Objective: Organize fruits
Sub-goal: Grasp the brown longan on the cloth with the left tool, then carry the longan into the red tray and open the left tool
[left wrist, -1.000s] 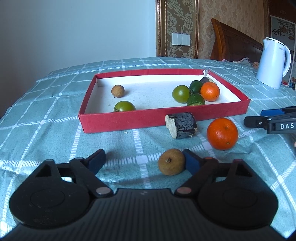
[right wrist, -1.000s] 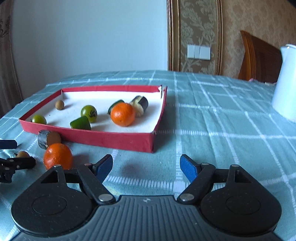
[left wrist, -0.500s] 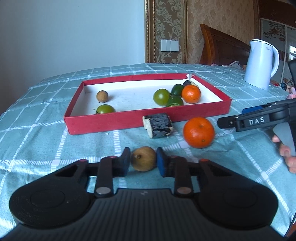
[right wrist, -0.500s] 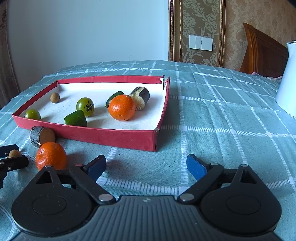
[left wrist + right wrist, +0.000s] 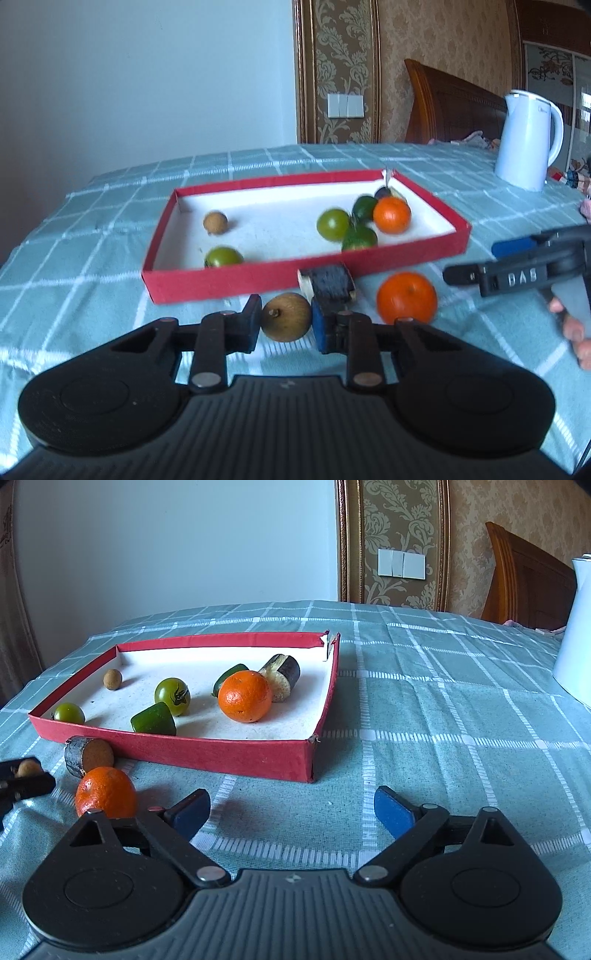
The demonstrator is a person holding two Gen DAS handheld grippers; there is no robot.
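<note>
My left gripper (image 5: 286, 319) is shut on a small brown round fruit (image 5: 286, 317), just in front of the red tray (image 5: 258, 282). Beside it on the cloth lie a dark eggplant piece (image 5: 330, 284) and an orange (image 5: 406, 297). The tray holds another orange (image 5: 391, 214), green tomatoes (image 5: 333, 224), green pieces (image 5: 360, 238) and a small brown fruit (image 5: 215, 222). My right gripper (image 5: 291, 812) is open and empty over bare cloth, right of the loose orange (image 5: 105, 792). In the right wrist view the left gripper (image 5: 22, 779) shows at the left edge.
A white kettle (image 5: 526, 140) stands at the back right of the table. The checked teal cloth (image 5: 443, 720) covers the table right of the tray (image 5: 221, 753). A person's fingers (image 5: 576, 332) hold the right gripper's handle. A wooden headboard stands behind.
The left jaws closed from wide open onto the brown fruit and now hold it. The right jaws spread wider. Neither hand shifted much.
</note>
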